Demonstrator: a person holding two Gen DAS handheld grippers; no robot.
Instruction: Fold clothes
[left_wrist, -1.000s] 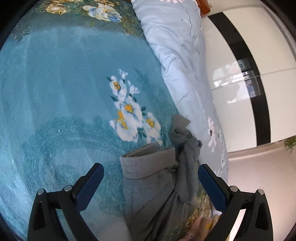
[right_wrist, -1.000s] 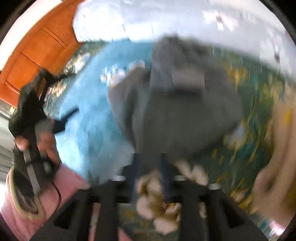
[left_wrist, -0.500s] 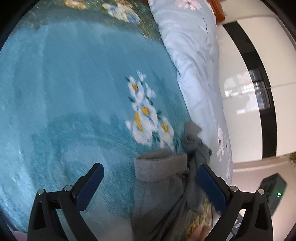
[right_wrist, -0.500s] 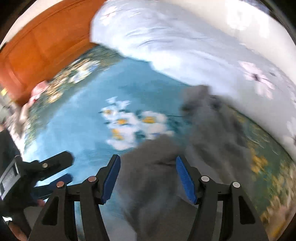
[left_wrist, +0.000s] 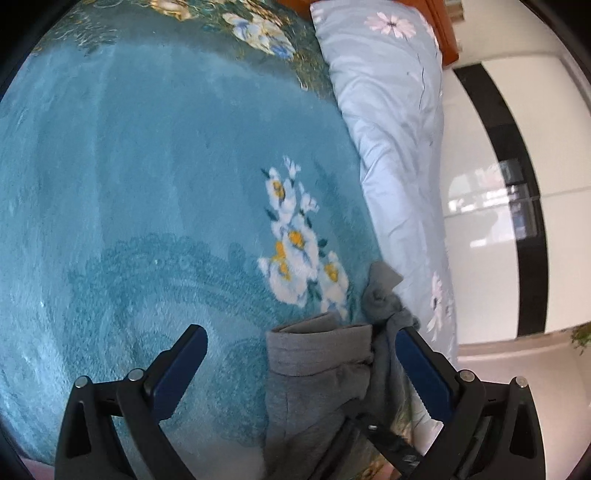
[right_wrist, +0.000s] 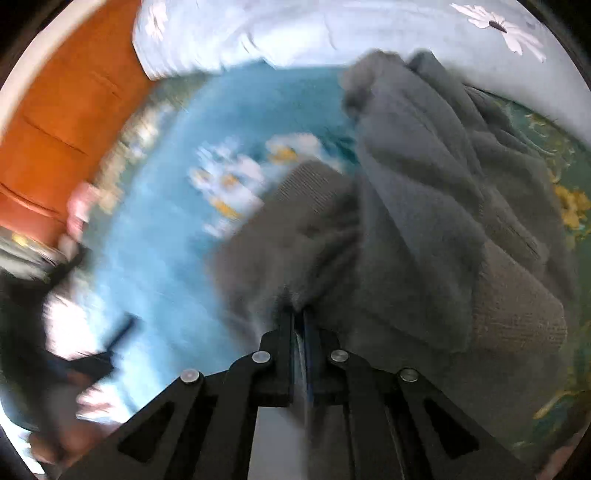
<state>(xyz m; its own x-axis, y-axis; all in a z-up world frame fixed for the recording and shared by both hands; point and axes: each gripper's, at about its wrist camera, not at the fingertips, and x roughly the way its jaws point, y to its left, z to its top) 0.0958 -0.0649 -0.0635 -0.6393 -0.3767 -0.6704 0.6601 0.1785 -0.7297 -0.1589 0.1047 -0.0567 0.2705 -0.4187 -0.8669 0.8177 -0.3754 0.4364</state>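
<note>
From my left wrist camera, the left gripper (left_wrist: 301, 363) hangs spread wide above a teal floral blanket (left_wrist: 147, 184); the grey garment (left_wrist: 317, 369) lies crumpled between its fingers, untouched. From my right, the right gripper (right_wrist: 299, 317) is pressed together, pinching the garment's edge.

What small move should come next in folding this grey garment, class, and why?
Probably lift the right claw, since it is pinched shut on the grey garment, which lies crumpled on the blue blanket. The left claw is open and could then take the ribbed cuff.
</note>
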